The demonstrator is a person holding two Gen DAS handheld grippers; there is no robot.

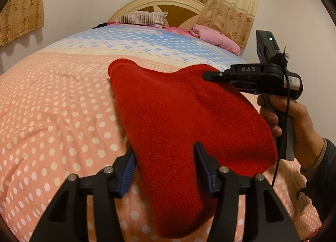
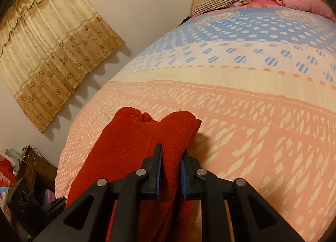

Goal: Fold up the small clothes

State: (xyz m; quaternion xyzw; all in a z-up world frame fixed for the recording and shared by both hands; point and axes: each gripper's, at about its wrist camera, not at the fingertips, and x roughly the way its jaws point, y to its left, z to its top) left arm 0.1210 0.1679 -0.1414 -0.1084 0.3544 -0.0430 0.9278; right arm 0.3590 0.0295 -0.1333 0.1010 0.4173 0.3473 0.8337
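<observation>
Here, closest to you, your left gripper [image 1: 166, 170] has its two blue-padded fingers [image 1: 128, 170] set on either side of a strip of the red knit garment [image 1: 184, 116], pressing into it, so it is clamped on that cloth. The garment hangs between your two tools, lifted above the polka-dot bedspread [image 1: 52, 116], with a loose tail drooping below the left fingers.

Just beyond that, on the garment's right side, your right gripper [image 1: 212, 75] pinches the upper far corner of the same garment; your right hand [image 1: 294, 120] wraps the handle below it. From the right wrist view the right gripper [image 2: 171, 158] has its jaws drawn in tight on a fold of the red knit garment [image 2: 130, 137], blue pads [image 2: 160, 170] against the cloth on both sides.

Past the garment, the polka-dot bedspread [image 2: 252, 116] runs from peach through a cream band to blue. Beyond it, at the head of the bed, lie a striped pillow [image 1: 142, 18] and a pink quilt [image 1: 216, 38], bundled at the right, both in front of the cream headboard [image 1: 159, 0]. Patterned curtains [image 2: 52, 53] hang on the wall to the garment's left and behind the headboard.
</observation>
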